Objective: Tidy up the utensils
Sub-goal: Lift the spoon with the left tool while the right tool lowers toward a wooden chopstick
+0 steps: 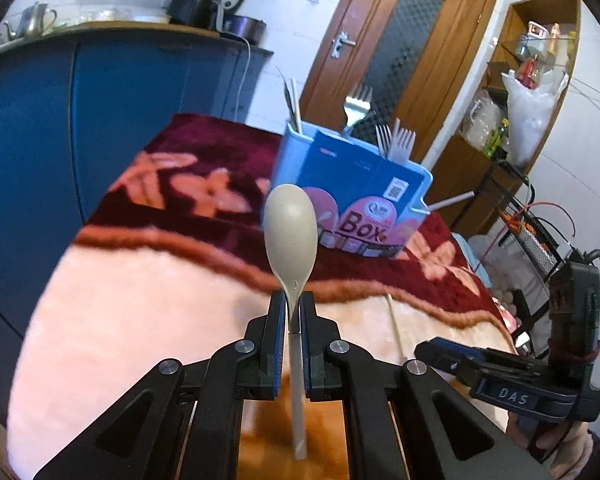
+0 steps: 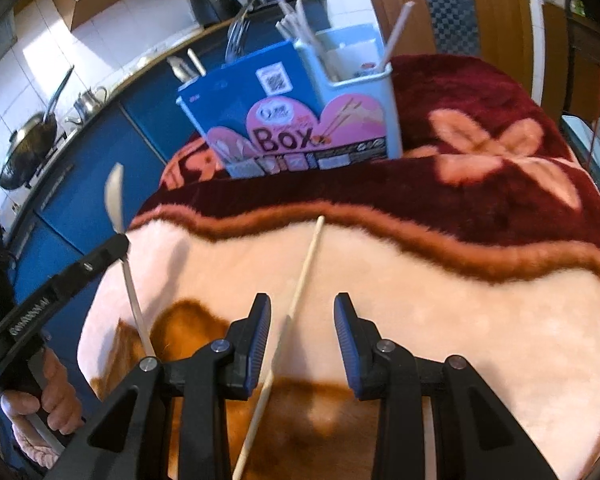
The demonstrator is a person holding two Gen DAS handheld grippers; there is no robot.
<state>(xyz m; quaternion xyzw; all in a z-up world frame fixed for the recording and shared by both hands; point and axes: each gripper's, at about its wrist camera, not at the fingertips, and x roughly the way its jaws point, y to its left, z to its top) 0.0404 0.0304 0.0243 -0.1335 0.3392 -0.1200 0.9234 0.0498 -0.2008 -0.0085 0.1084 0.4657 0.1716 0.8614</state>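
Beige plastic spoon (image 1: 291,240) is sitting pinched at its neck in my closed left gripper (image 1: 292,300), bowl raised toward the utensil box (image 1: 352,188), while I am holding my right gripper (image 2: 302,316) open, empty, straddling the chopstick (image 2: 300,280) on the blanket (image 2: 460,320).

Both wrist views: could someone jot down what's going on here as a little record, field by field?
left gripper: jaws shut on the beige spoon, bowl pointing up, lifted off the blanket
right gripper: jaws open, above the chopstick
chopstick: lies loose on the blanket, between the open jaws
utensil box: blue, stands on the blanket's dark red part, already holds forks and chopsticks
forks: upright in the box, tines up
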